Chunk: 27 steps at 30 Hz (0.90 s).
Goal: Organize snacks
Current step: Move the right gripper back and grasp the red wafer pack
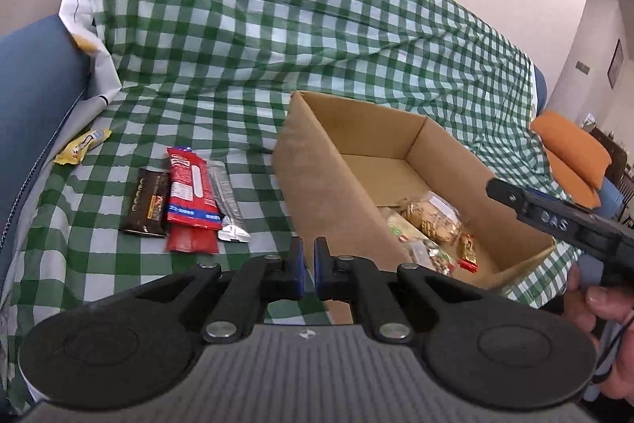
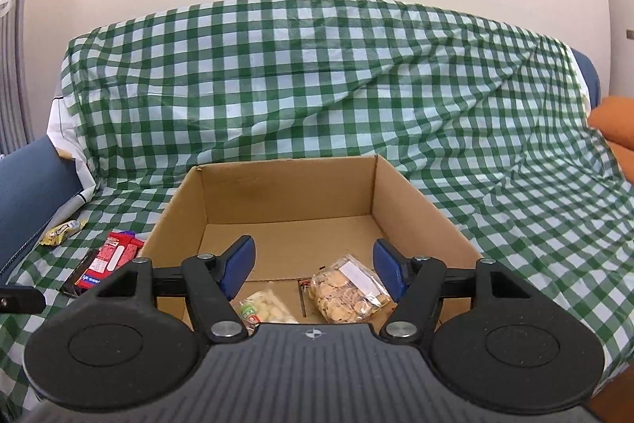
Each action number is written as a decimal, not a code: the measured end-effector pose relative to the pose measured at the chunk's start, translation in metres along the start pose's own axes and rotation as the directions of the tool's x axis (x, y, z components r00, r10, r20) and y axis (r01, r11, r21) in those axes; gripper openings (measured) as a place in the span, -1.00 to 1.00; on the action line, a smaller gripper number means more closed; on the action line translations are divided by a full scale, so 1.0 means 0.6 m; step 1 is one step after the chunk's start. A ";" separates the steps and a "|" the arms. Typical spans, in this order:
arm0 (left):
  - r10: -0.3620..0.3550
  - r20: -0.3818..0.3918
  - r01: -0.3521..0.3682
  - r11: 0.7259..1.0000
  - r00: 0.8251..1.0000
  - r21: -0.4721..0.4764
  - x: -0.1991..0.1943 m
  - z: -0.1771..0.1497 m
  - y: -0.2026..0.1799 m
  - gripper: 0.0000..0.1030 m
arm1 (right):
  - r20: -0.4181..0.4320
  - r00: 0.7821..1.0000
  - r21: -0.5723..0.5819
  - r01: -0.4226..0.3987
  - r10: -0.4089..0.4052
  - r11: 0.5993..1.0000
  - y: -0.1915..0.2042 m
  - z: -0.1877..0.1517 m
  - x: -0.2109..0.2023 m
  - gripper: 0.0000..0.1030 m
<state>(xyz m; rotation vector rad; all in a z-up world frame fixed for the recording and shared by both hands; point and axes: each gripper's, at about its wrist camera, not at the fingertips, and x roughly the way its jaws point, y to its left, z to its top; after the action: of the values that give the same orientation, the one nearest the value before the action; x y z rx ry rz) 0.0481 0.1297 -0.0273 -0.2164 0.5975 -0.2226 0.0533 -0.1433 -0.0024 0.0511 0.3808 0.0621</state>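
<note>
Left wrist: left tool (image 1: 309, 256) pressed together, empty; red snack pack (image 1: 190, 203) ahead-left, apart, beside cardboard box (image 1: 317, 185).

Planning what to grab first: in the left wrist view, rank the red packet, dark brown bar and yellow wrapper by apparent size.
1. red packet
2. dark brown bar
3. yellow wrapper, though it lies farther from the camera, so its true size is unsure.
</note>
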 end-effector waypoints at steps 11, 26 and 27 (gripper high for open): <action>0.028 0.058 -0.026 0.999 0.998 -0.040 0.053 0.064 0.110 -0.90 | 0.028 0.999 -0.016 -0.014 0.015 1.000 0.032 0.001 -0.016 0.12; 0.114 0.086 -0.081 0.945 0.990 -0.318 0.084 0.031 0.242 -0.90 | -0.041 0.984 -0.060 -0.175 0.173 0.983 0.165 0.048 0.018 -0.37; 0.146 0.075 -0.112 0.933 0.986 -0.342 0.091 0.032 0.251 -0.90 | -0.053 0.980 -0.058 -0.194 0.191 0.979 0.182 0.054 0.024 -0.37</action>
<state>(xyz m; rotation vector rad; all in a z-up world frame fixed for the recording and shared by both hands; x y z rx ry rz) 0.1244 0.2615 -0.0807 -0.5157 0.5461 0.0207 0.0732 -0.0349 0.0288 0.0241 0.4199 0.2675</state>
